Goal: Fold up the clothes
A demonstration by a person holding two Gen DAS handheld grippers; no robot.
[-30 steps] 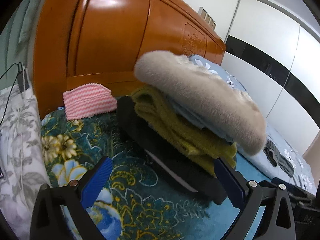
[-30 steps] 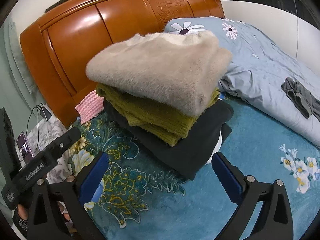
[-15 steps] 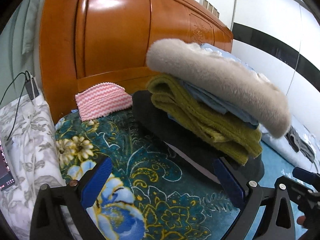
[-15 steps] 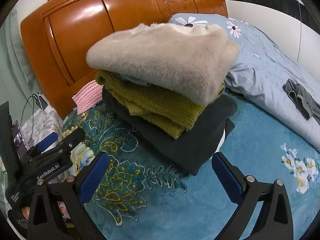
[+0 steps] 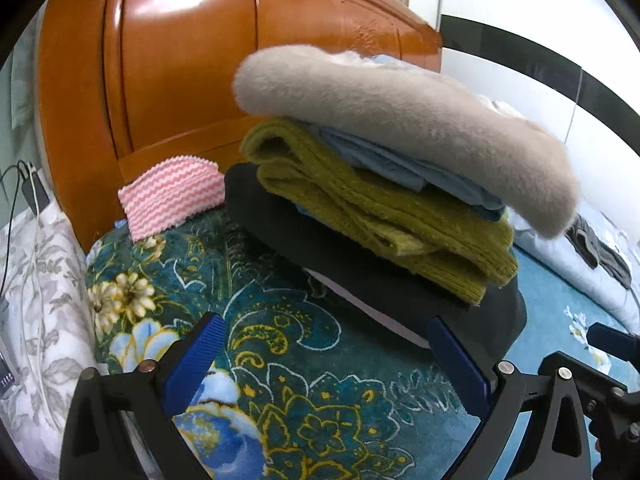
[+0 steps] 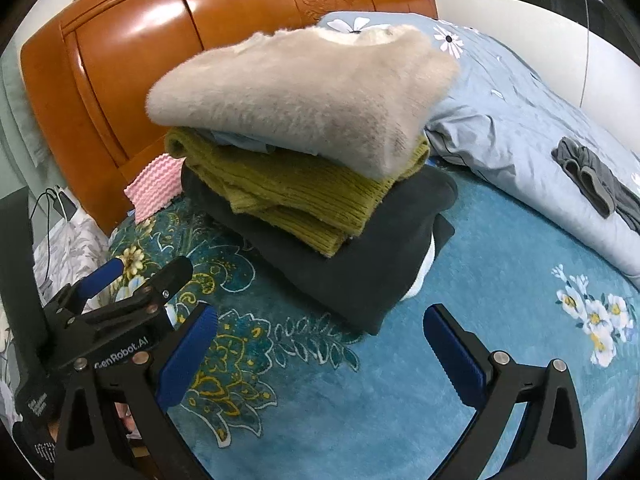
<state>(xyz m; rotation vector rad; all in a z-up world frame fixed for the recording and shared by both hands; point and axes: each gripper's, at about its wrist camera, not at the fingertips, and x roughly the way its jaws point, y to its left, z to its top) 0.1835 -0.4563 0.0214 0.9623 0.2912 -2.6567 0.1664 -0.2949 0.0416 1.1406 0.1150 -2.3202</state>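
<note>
Both grippers stand with their blue pads spread wide and nothing between them: the left gripper [image 5: 324, 354] is low over the dark floral part of the teal blanket [image 5: 280, 360], and the right gripper [image 6: 320, 344] is low over the plainer blue part of it, both a little in front of the stack of folded clothes [image 6: 304, 168]. In the right wrist view the left gripper's black frame also shows at the lower left. No box or basket is to be seen; the stack lies directly on the blanket. I can count 4 layers in it: at the bottom a black garment [image 6: 360, 256] with a white edge showing at its right corner, on it an olive knitted sweater [image 6: 292, 196], then a thin light blue piece [image 5: 400, 164] that shows only at the edge, and on top a fluffy beige sweater [image 6: 304, 92]. The beige sweater hangs over the layers under it at its front edge. In the left wrist view the long side of the stack runs from the wooden headboard [image 5: 180, 72] toward the lower right. A pink cloth with white zigzag lines [image 5: 172, 196] leans at the foot of the headboard, just beside the black garment. Behind the stack lies a light blue quilt with daisies [image 6: 512, 96], and on it, well apart from the stack, a crumpled grey garment [image 6: 596, 180].
</note>
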